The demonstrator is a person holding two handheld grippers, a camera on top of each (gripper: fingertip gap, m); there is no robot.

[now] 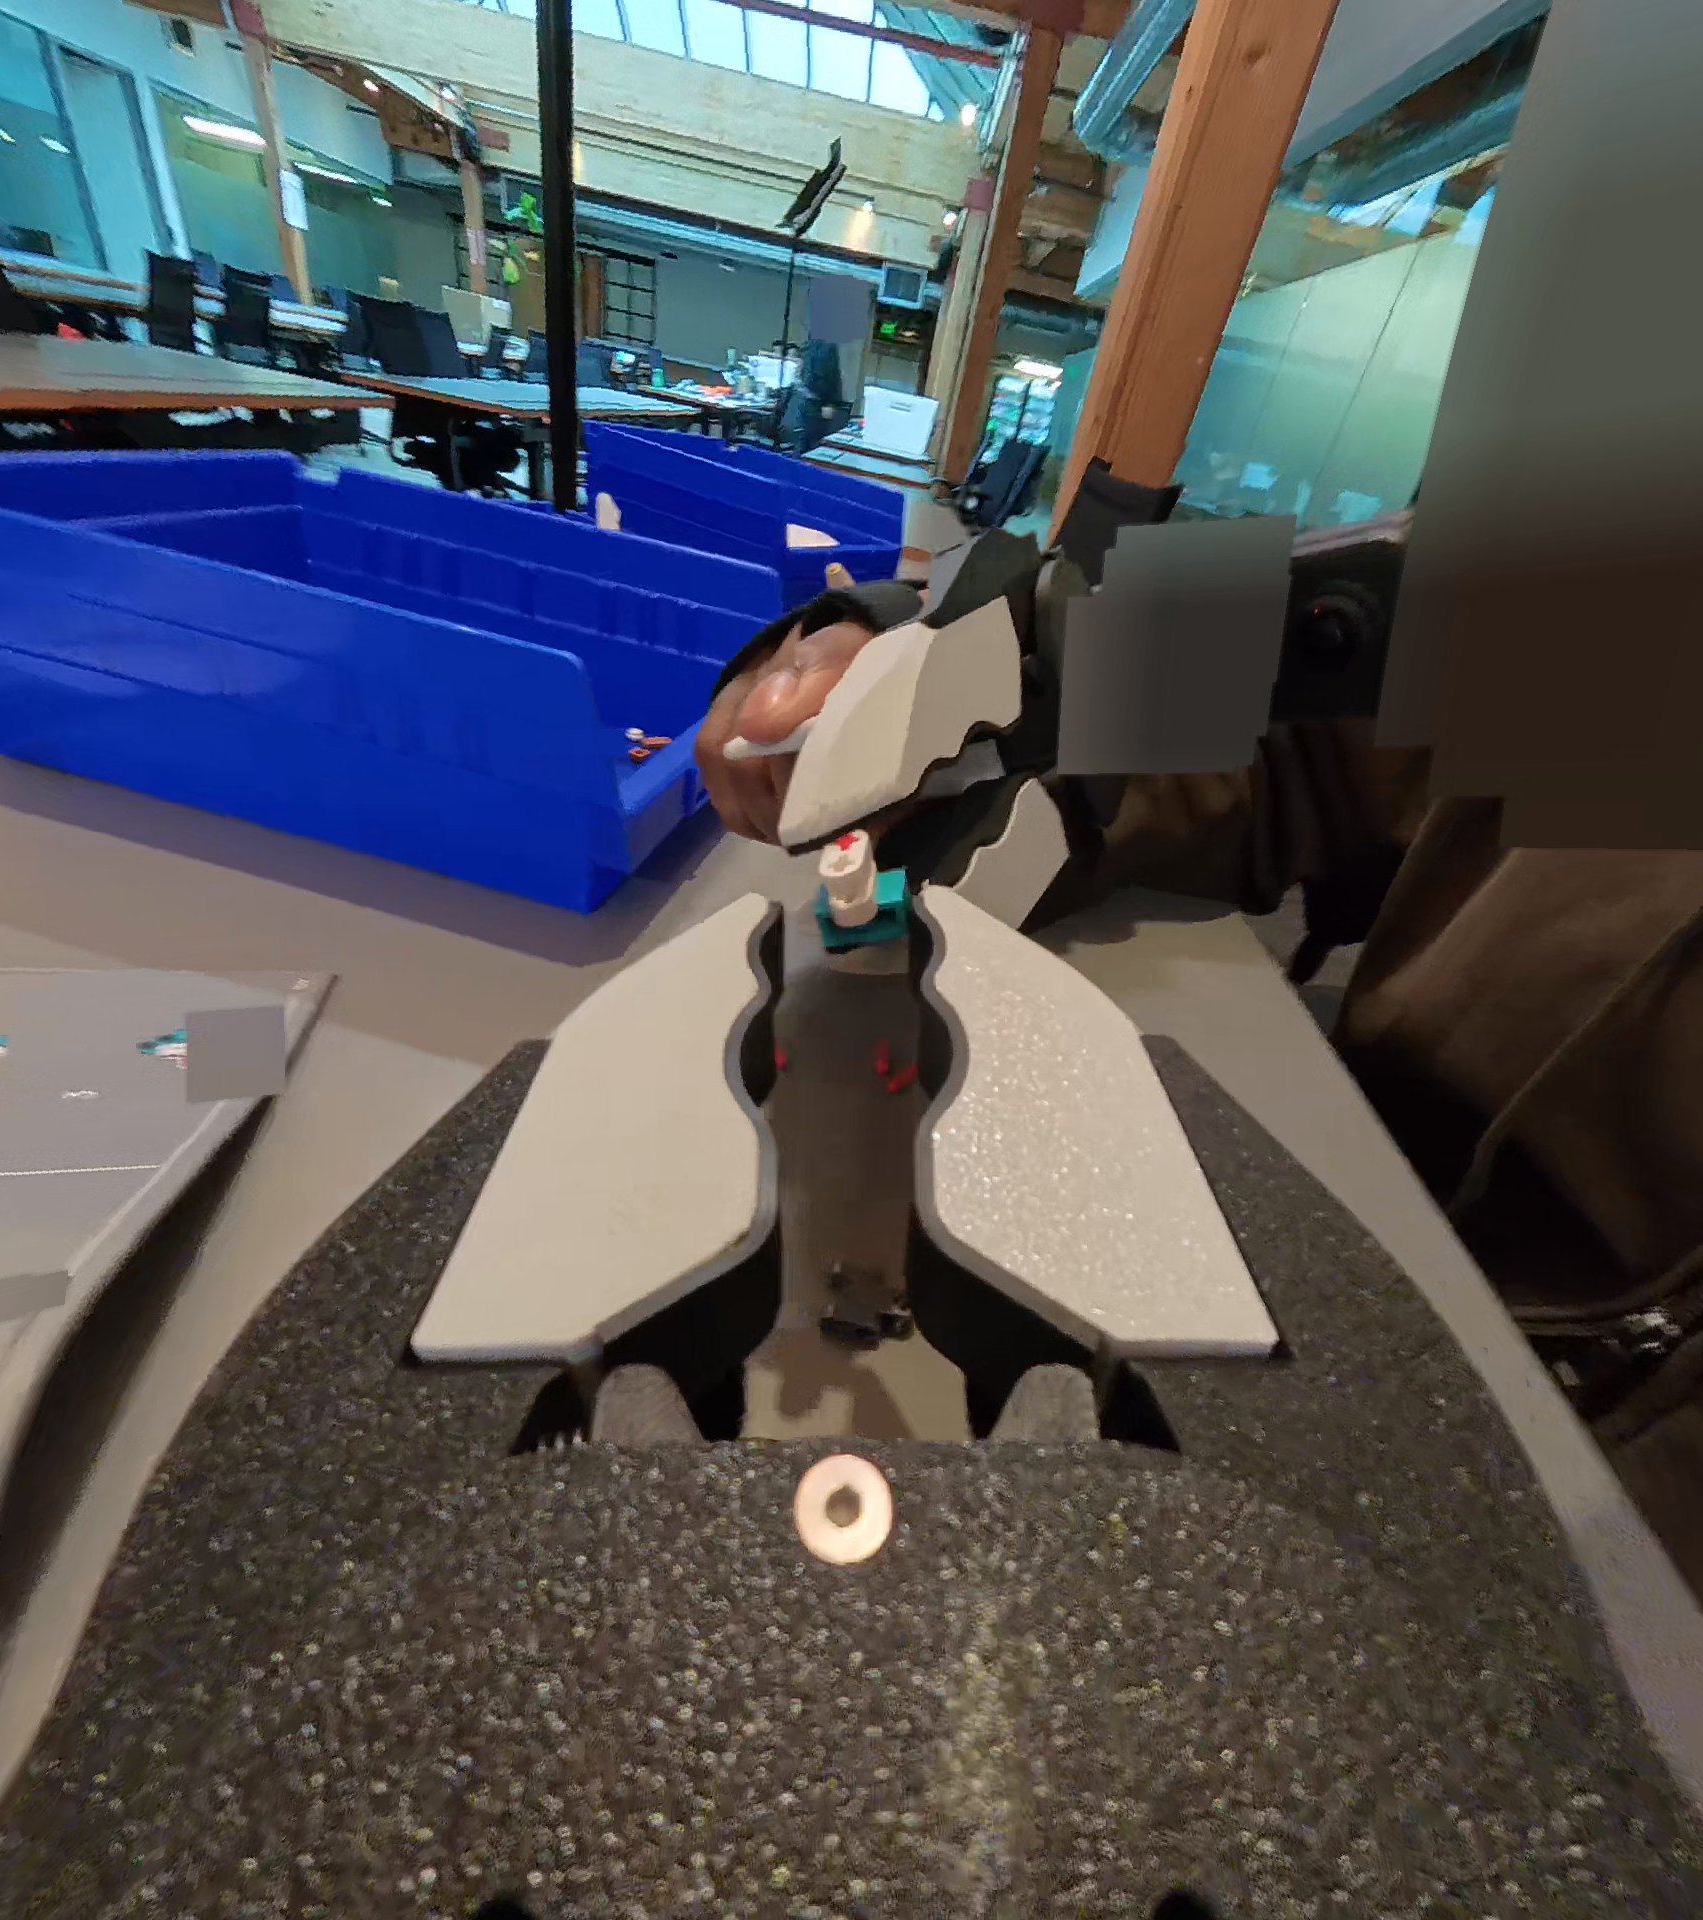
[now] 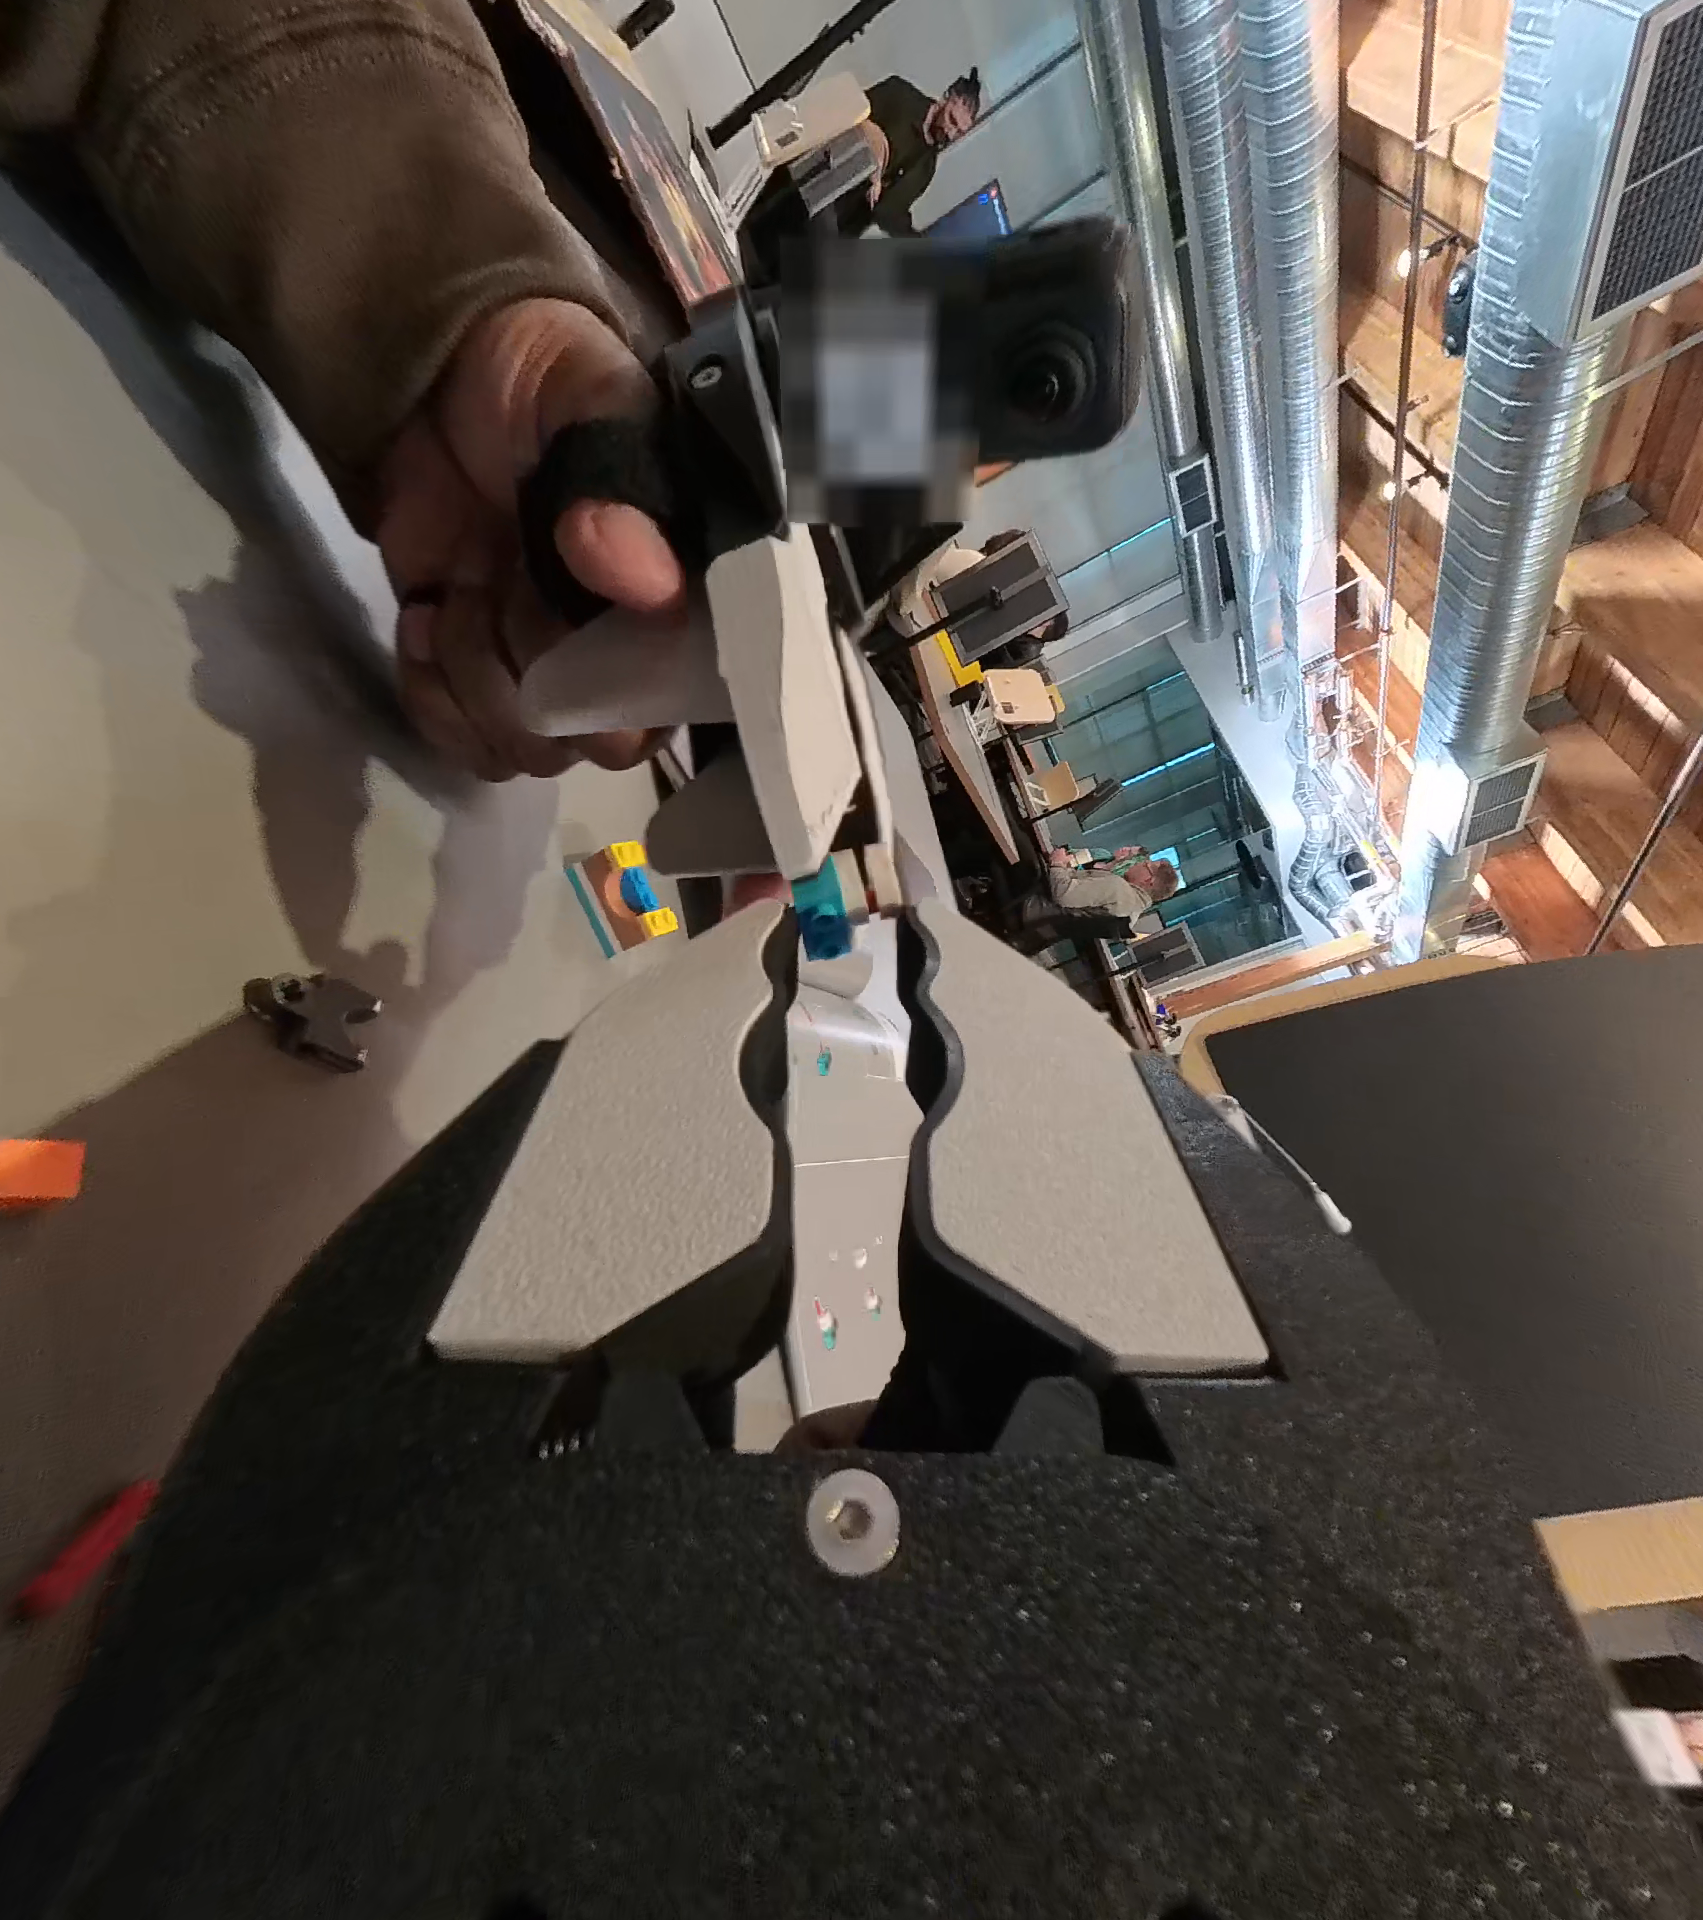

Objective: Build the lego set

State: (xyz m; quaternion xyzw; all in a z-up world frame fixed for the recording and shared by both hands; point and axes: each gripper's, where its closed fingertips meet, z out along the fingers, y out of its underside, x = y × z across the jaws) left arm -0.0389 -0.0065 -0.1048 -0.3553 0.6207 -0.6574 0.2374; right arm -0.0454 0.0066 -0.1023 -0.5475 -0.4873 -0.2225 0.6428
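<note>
The left gripper has its fingers nearly closed around a small teal-and-white lego piece at the tips. The right gripper meets it there, narrowly parted, touching the same piece from above; whether it pinches is unclear. Blue bins stand toward the bench's far edge, an instruction booklet at its left edge.

The booklet runs off the left edge, its pictures too blurred to tell. Small pieces in the blue bin are too tiny to identify. The red piece on the surface is smeared.
</note>
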